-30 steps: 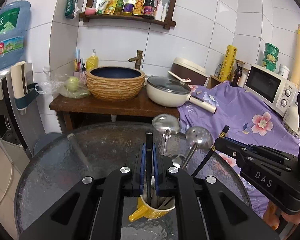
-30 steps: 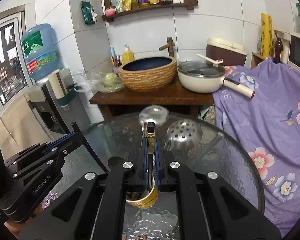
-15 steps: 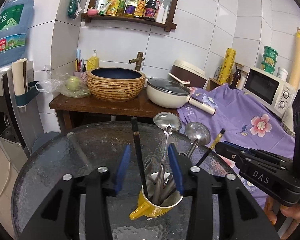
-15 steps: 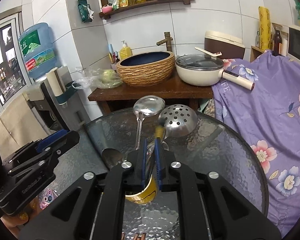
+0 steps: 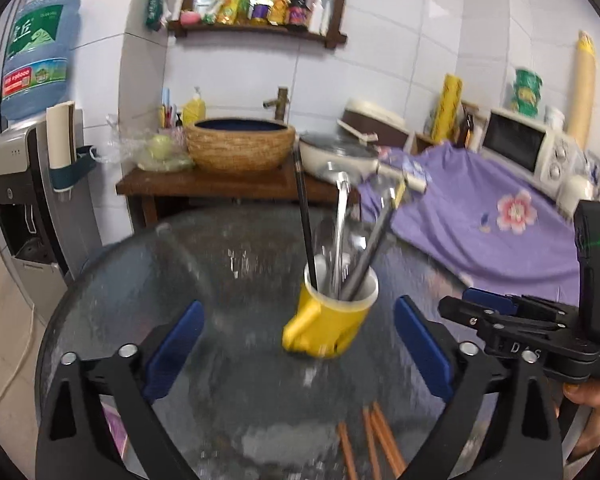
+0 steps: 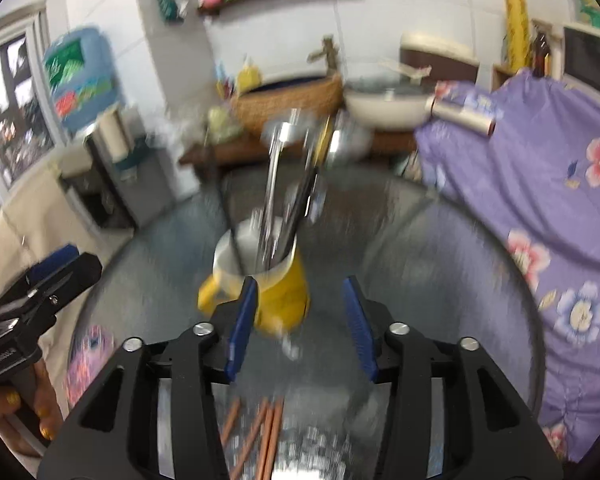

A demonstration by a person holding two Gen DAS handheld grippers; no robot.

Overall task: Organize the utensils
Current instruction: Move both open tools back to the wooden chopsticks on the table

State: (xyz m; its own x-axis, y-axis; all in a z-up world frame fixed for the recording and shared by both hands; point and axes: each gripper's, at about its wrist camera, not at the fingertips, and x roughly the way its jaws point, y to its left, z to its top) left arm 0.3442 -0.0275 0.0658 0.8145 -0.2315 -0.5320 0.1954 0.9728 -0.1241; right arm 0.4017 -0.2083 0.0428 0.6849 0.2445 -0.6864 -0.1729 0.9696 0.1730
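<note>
Both jaws just opening and empty, chopsticks [image 6: 260, 436] lie lengthwise under the right gripper [image 6: 300, 324], nearer it than the left gripper [image 5: 296, 356], cup [image 5: 332, 320] ahead.

table: round dark glass table [image 5: 148, 320]; middle: yellow cup [image 5: 332, 320] standing up | 6 o'clock edge: brown chopsticks [image 5: 374, 440] lying flat, near the cup
</note>
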